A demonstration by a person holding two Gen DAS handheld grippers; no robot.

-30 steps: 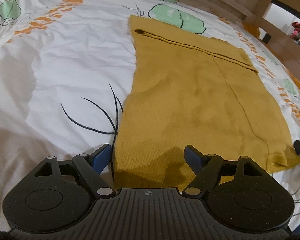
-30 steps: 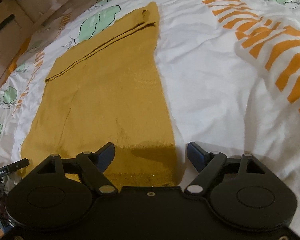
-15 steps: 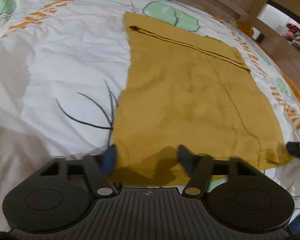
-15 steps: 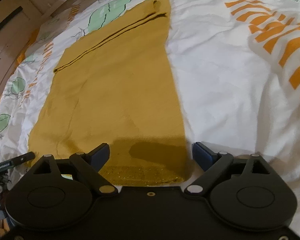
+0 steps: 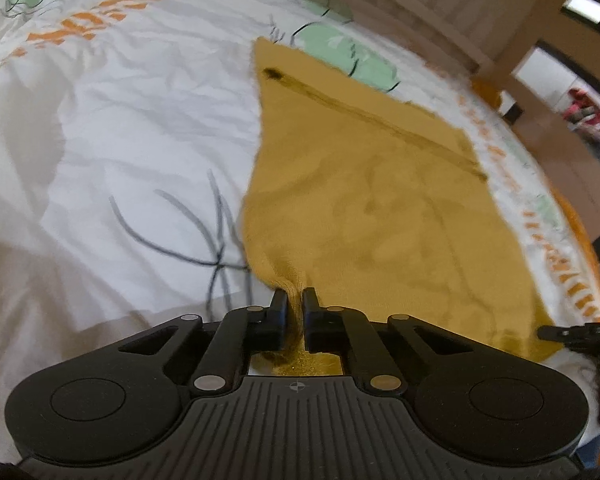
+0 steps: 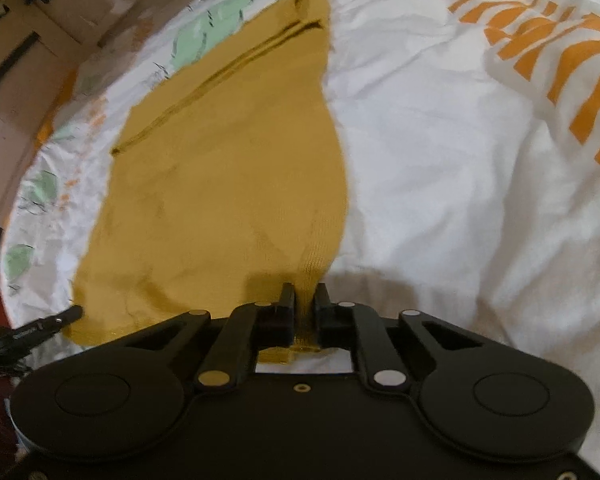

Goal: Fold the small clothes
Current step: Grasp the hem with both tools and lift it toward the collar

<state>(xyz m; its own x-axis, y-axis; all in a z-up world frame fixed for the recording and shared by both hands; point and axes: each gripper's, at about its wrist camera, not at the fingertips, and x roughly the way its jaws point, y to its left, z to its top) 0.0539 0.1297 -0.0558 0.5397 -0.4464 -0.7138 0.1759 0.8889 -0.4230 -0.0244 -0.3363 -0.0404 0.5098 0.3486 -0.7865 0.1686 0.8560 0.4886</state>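
Both tools were locked on: the left gripper (image 5: 295, 300) had its jaws clenched on the near left corner of the mustard garment (image 5: 364, 200), and the right gripper (image 6: 305, 296) was pinching the near right corner of that same garment (image 6: 228, 184). The garment lay flat on the patterned bedsheet (image 5: 120, 140), its long axis running straight away from both grippers toward the far seamed band. With each gripper equally close to its own corner, the fold looked set to carry the near hem forward over the garment to that far edge.
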